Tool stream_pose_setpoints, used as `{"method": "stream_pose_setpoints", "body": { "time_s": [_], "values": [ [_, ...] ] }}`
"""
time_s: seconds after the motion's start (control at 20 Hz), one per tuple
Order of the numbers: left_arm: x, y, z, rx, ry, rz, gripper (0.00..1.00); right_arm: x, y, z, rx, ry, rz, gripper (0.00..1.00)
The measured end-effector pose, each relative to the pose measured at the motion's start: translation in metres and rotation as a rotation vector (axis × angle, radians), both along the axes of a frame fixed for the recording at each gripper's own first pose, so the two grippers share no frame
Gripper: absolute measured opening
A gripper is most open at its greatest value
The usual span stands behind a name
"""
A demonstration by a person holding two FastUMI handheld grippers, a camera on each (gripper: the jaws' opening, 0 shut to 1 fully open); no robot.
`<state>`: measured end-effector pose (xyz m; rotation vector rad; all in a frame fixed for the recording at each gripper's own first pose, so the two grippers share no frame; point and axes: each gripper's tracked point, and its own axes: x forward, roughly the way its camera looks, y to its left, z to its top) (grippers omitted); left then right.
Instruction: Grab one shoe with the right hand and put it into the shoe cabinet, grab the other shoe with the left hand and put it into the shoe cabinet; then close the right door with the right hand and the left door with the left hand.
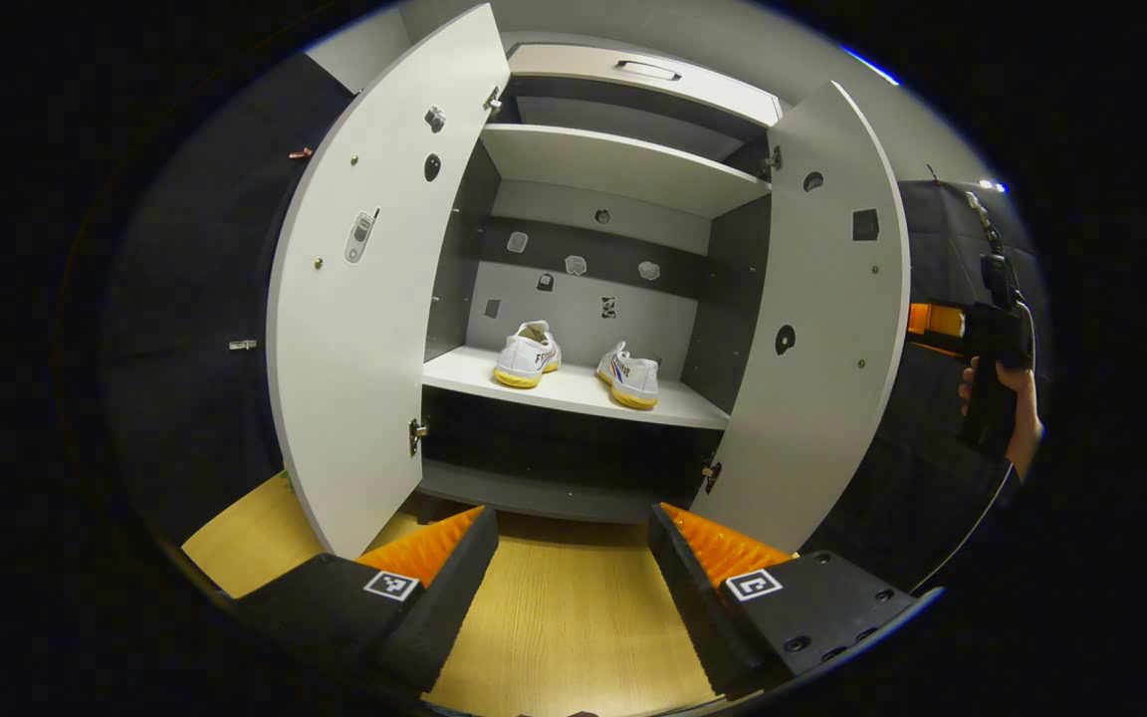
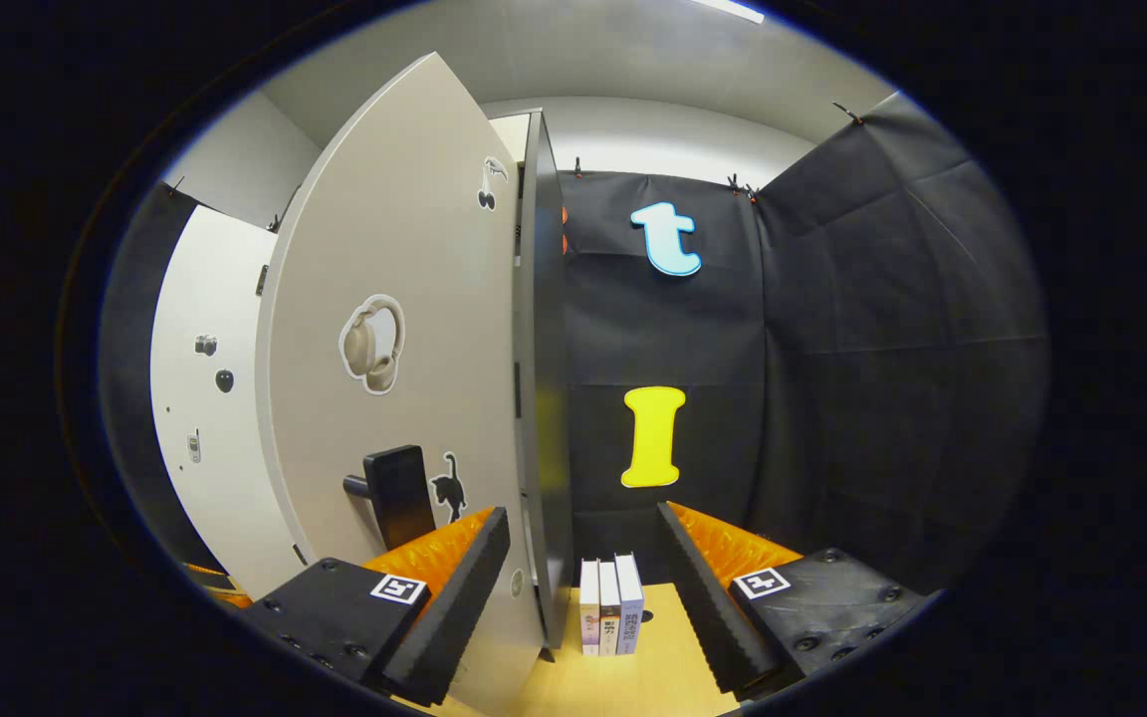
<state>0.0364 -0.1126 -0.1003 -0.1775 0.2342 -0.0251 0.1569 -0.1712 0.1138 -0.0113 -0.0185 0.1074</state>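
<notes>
Two white shoes with yellow soles stand on the cabinet's middle shelf [image 1: 573, 396], one on the left [image 1: 528, 356] and one on the right [image 1: 630, 376]. Both doors stand wide open: the left door [image 1: 364, 329] and the right door [image 1: 822, 329]. My left gripper [image 1: 573, 568] is open and holds nothing, low in front of the cabinet. A hand holds my right gripper [image 1: 994, 299] beyond the right door. In the right gripper view that gripper [image 2: 578, 588] is open, close to the right door's outer face [image 2: 384, 299], its left finger [image 2: 444, 578] just below the black handle [image 2: 399, 493].
A drawer [image 1: 648, 75] sits on top of the cabinet and an upper shelf [image 1: 623, 164] is bare. Three books [image 2: 610, 617] stand on the wooden floor [image 1: 573, 637] beside the cabinet's dark side panel [image 2: 544, 398]. Black cloth walls close in the right side.
</notes>
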Motion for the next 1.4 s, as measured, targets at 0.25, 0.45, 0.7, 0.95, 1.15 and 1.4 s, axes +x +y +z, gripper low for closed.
{"method": "stream_pose_setpoints", "body": {
  "time_s": [0.25,0.45,0.7,0.95,1.15,1.4],
  "values": [
    [-0.006,0.045,0.005,0.009,-0.001,0.032,0.95,0.003,0.052,-0.004,-0.002,0.0,0.027,0.97],
    [-0.023,0.097,0.012,0.055,-0.026,0.108,0.95,0.018,0.086,0.0,-0.017,-0.022,-0.005,0.97],
    [-0.05,0.144,0.01,0.079,-0.041,0.169,0.95,0.027,0.157,-0.009,-0.021,-0.007,0.1,0.98],
    [-0.069,0.189,-0.004,0.091,-0.028,0.212,0.95,0.005,0.191,-0.038,-0.003,0.038,0.116,0.98],
    [-0.075,0.224,-0.001,0.129,-0.04,0.217,0.95,-0.026,0.189,-0.078,0.022,0.116,0.093,0.98],
    [-0.054,0.252,0.038,0.135,-0.074,0.183,0.95,-0.06,0.166,-0.122,0.021,0.199,0.035,0.98]
  ]
}}
